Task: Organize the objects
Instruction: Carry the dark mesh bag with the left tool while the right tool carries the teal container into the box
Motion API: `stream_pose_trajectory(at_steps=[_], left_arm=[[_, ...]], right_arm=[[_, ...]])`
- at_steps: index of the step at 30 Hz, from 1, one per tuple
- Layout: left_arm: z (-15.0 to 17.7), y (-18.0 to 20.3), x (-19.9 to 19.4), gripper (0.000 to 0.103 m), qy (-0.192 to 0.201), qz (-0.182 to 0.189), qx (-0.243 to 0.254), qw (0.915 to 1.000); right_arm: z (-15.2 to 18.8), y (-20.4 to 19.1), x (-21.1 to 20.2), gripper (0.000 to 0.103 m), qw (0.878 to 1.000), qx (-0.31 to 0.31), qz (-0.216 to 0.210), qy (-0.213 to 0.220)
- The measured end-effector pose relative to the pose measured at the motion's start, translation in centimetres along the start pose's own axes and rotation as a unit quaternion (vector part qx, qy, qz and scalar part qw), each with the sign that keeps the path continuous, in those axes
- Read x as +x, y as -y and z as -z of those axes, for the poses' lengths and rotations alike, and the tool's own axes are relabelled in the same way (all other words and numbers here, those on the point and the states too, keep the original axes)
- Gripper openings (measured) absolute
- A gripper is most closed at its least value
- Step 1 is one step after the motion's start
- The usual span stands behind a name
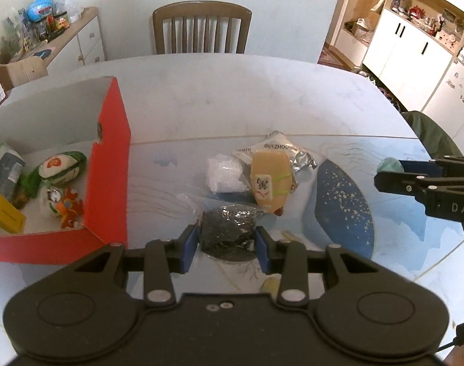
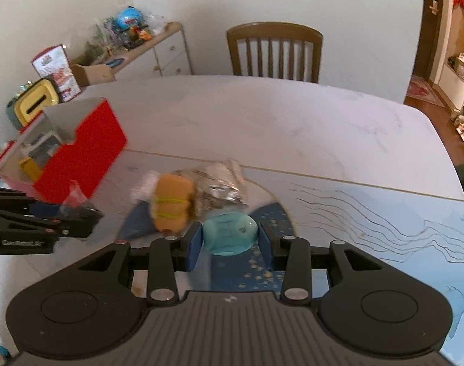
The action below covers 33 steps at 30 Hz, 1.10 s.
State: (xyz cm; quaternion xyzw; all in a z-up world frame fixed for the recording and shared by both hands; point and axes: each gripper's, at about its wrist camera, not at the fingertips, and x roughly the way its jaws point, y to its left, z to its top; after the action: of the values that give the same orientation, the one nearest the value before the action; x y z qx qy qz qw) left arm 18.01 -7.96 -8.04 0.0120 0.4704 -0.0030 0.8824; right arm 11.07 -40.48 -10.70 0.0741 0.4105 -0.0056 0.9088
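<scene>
Left gripper point(image 1: 226, 244), seen from its own wrist camera, has its blue pads pressed against both sides of a dark glittery bag point(image 1: 227, 233), so it is holding that bag just above or on the table point(image 1: 216, 97); I cannot tell whether it has left the surface. Just left of it stands the red box point(image 1: 110, 164), open-topped, with a green and white plush point(image 1: 62, 167), an orange toy point(image 1: 65, 207) and a yellow carton point(image 1: 3, 213) already inside. Beyond the bag lie a tan plush point(image 1: 270, 180) banded with yellow elastic, a white crumpled packet point(image 1: 224, 175) and a silver foil wrapper point(image 1: 296, 155). At the right edge the other tool shows, carrying something pale green at its tip.

From the right wrist camera, blurred by motion, the right gripper point(image 2: 230, 238) grips a pale blue-green round container point(image 2: 230, 235) between its pads, over the blue patch of the table. The tan plush and foil wrapper sit just ahead; the box is well off to the left.

Judging by this, both tools are mid-carry with one item each. Next, each load needs swinging left over the box's rim and releasing inside, one after the other so the tools do not collide.
</scene>
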Motion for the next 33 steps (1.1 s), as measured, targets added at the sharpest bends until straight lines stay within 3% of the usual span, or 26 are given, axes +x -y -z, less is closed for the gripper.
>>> stream_pose_trajectory(at_steps=[15,33], left_arm=[[-0.9,-6.5,-4.6,0.039,0.019,-0.007,-0.013,0.9997],[-2.1,-18.1,-6.0,0.039,0.033,-0.042,-0.070,0.9961]], right_arm=[[-2.8,-9.2,-2.7,0.039,0.997,-0.045,-0.052,0.028],[-5.3,-20.5,1.0,0.039,0.991,-0.104,-0.084,0.021]])
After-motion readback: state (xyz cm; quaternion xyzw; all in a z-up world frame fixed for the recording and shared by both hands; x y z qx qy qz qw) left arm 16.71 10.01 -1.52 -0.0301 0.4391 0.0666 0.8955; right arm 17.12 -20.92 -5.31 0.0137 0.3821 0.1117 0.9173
